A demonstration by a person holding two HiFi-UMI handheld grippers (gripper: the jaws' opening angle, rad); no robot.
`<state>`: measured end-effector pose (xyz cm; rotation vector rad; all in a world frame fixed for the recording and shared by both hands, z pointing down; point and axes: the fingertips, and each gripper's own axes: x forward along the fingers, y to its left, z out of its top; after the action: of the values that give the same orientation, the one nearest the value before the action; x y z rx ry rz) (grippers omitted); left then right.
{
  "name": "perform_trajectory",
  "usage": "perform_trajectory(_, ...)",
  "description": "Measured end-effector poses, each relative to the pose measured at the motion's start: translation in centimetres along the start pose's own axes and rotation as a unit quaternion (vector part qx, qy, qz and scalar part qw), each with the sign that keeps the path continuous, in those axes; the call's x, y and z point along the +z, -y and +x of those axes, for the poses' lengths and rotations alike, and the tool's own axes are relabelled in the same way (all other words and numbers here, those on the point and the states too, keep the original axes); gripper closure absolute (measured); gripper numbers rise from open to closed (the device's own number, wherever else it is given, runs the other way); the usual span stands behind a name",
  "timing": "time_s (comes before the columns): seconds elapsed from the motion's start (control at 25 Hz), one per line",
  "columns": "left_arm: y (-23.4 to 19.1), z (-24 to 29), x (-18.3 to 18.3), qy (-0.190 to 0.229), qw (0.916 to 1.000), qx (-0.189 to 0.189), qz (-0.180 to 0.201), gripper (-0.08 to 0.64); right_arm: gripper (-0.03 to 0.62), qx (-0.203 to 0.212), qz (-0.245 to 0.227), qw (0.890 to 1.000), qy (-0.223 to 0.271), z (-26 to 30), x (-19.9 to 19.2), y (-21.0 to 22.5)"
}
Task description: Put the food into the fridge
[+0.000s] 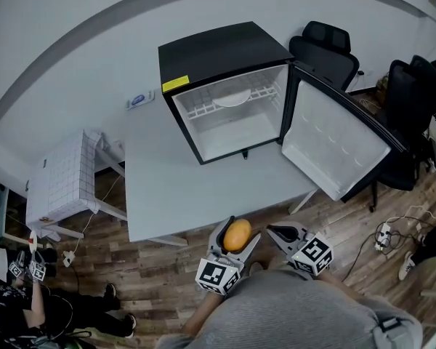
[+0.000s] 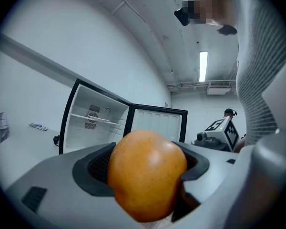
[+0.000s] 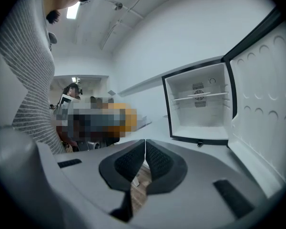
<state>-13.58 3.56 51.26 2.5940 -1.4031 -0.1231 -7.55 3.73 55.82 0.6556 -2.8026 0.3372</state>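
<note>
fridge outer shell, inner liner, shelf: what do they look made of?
Fridge shell: matte black, probably painted sheet metal; flat, soft sheen. Inner liner: white moulded plastic, rounded corners. Shelf: white grid of thin bars, likely coated wire.

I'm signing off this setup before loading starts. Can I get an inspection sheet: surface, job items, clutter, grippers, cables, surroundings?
Surface: grey table, mostly bare.
Job's things: fridge stands on the table with its door swung open and only a shelf visible inside; orange fruit is held short of the table's near edge.
Clutter: one small white-and-blue item left of the fridge.
Grippers: left gripper shut on the fruit; right gripper shut, empty.
Cables: power strip and cords on the wood floor, right side.
Surroundings: black chairs, white tiled stand, another person at lower left.
</note>
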Motion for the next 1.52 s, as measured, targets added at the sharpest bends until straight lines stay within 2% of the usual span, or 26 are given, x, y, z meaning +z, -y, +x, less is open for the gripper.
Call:
perform_trajectory(0.36,-1.2,1.7,-0.3,-0.001,1.0,0.008,-0.005,0.213,0.58,0.001,0.009,1.0,-0.003,0.6,-0.3,2.1)
perform_trajectory(0.84,-4.7,7.4,1.8,-0.004,0.9996,0.029,-0.005,0.213,0.58,0.014,0.004,1.0,0.017,4.3,4.4,9.2)
perform_trajectory(1.12,-5.7,10.6,2.6,-0.004,0.9997,0.026,0.003,0.213,0.58,0.016,-0.003,1.0,0.019,5.3,6.3,12.8)
perform_trajectory(1.52,-7.3,12.5,2.6,-0.011,0.9992,0.039,-0.002,0.213,0.58,0.018,0.003,1.0,0.018,6.1,7.1,15.5)
